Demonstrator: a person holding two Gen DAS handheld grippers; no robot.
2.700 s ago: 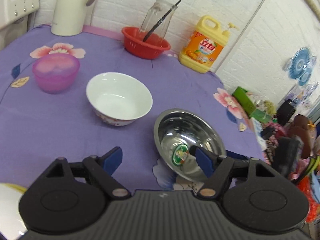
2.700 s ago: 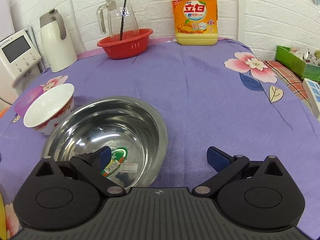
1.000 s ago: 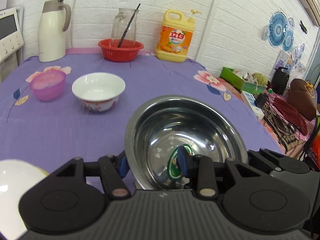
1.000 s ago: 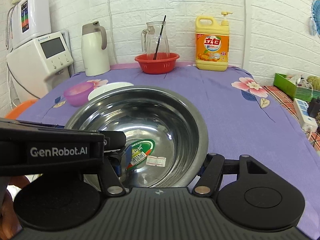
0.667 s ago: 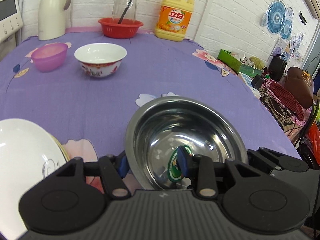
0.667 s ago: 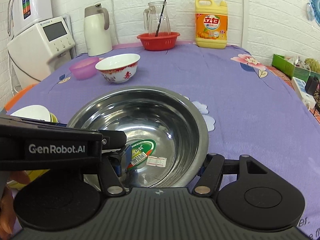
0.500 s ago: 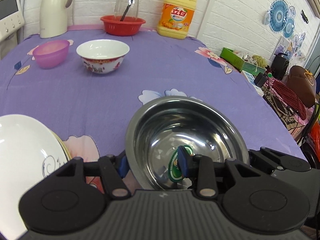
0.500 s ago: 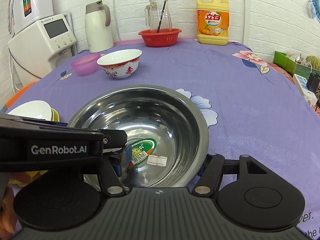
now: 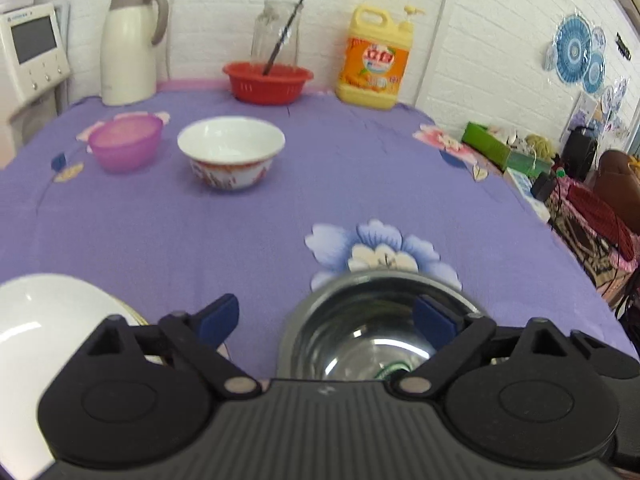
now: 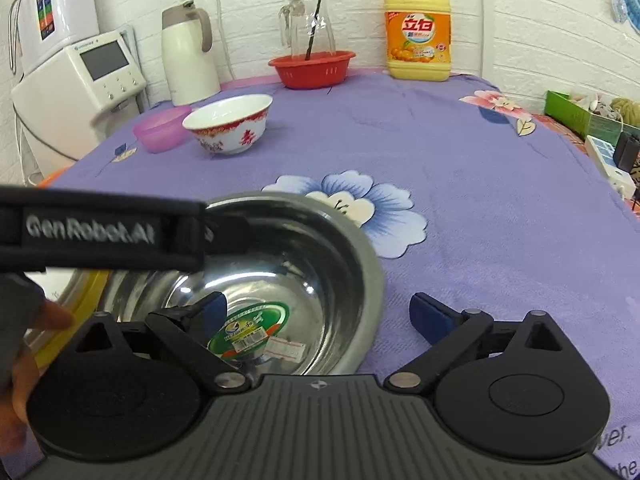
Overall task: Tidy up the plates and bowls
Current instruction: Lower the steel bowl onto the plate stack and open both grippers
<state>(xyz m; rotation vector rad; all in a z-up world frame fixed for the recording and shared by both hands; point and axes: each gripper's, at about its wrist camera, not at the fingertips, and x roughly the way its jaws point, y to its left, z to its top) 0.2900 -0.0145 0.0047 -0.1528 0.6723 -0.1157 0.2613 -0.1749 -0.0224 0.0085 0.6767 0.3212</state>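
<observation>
The steel bowl (image 9: 372,332) is cut off below by the left gripper's housing in the left wrist view; in the right wrist view a black arm marked GenRobot.AI (image 10: 100,232) hides its left rim. The white plate (image 9: 44,320) runs off the frame's left edge. Clutter beyond the desk (image 9: 532,152) is too small to identify.

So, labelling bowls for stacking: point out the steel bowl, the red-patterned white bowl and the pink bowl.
steel bowl (image 10: 344,264), right wrist view, inner wall.
red-patterned white bowl (image 10: 234,134), right wrist view, outer side.
pink bowl (image 9: 125,145), left wrist view, front wall.
</observation>
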